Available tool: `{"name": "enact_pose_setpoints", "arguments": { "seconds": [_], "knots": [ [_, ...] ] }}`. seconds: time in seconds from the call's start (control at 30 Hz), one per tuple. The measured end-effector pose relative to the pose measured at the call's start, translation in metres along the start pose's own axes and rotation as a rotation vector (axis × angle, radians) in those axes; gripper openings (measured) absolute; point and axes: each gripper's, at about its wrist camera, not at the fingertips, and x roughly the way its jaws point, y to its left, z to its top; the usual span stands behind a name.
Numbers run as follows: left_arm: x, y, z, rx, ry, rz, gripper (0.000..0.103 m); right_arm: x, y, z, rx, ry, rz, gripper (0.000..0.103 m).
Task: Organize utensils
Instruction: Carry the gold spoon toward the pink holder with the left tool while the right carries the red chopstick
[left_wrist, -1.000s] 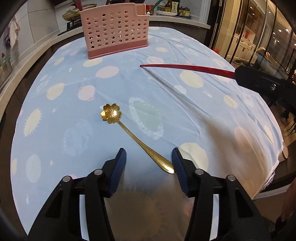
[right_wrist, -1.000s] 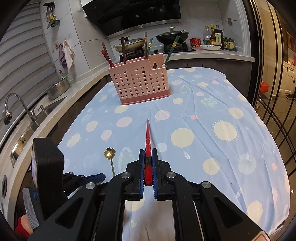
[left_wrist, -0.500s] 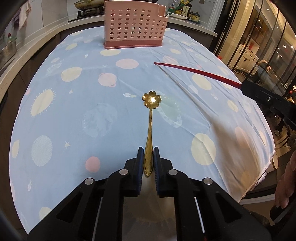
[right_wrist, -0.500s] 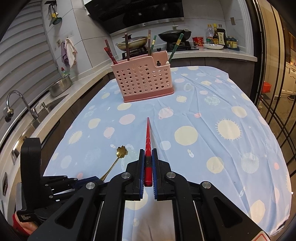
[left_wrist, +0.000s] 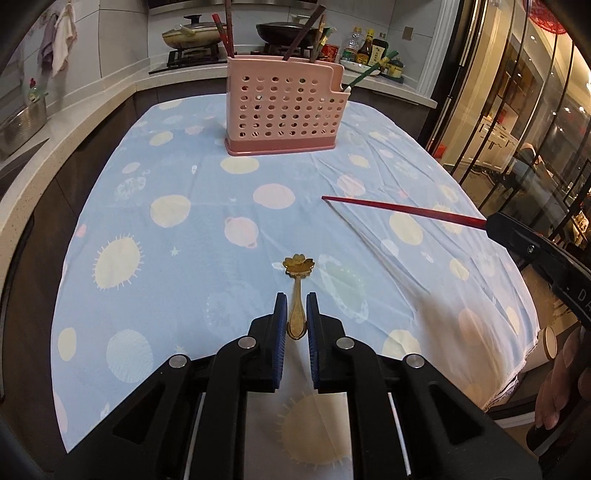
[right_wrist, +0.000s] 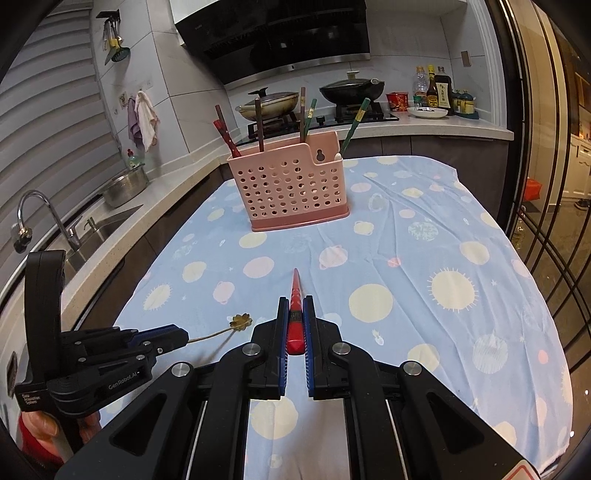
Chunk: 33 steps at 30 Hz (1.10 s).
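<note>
My left gripper (left_wrist: 295, 303) is shut on the handle of a gold spoon (left_wrist: 297, 280) with a flower-shaped bowl, which is lifted off the blue tablecloth (left_wrist: 173, 240). From the right wrist view the same spoon (right_wrist: 238, 322) sticks out of the left gripper (right_wrist: 184, 338) above the cloth. My right gripper (right_wrist: 296, 308) is shut on a red chopstick (right_wrist: 296, 291) that points forward; the chopstick (left_wrist: 402, 209) crosses the right side of the left wrist view. A pink perforated utensil holder (left_wrist: 286, 109) with several chopsticks stands at the table's far end.
A kitchen counter with a sink and tap (right_wrist: 40, 218) runs along the left. A stove with pots (right_wrist: 349, 90) and sauce bottles (right_wrist: 434, 88) lies behind the holder (right_wrist: 291, 186). Glass doors (left_wrist: 517, 103) stand to the right. A hand (left_wrist: 561, 391) holds the right gripper.
The left gripper closed on the spoon's handle, swung it straight and lifted it off the cloth. The right gripper kept still with the red chopstick.
</note>
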Motion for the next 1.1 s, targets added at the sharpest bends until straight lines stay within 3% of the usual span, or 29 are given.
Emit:
{"name": "enact_pose_setpoints", "arguments": {
  "seconds": [0.4,0.87,1.1],
  "knots": [
    [-0.013,0.004,0.030,0.007,-0.065,0.000,0.010,-0.006,-0.003,0.015,0.025,-0.032,0.038,0.007],
    [-0.027,0.006,0.068,0.038,-0.136,0.021,0.010,-0.019,-0.001,0.064,-0.001,-0.149,0.063,0.007],
    [-0.039,0.009,0.105,0.065,-0.194,0.031,0.010,-0.021,-0.001,0.110,-0.027,-0.236,0.070,0.007]
  ]
}}
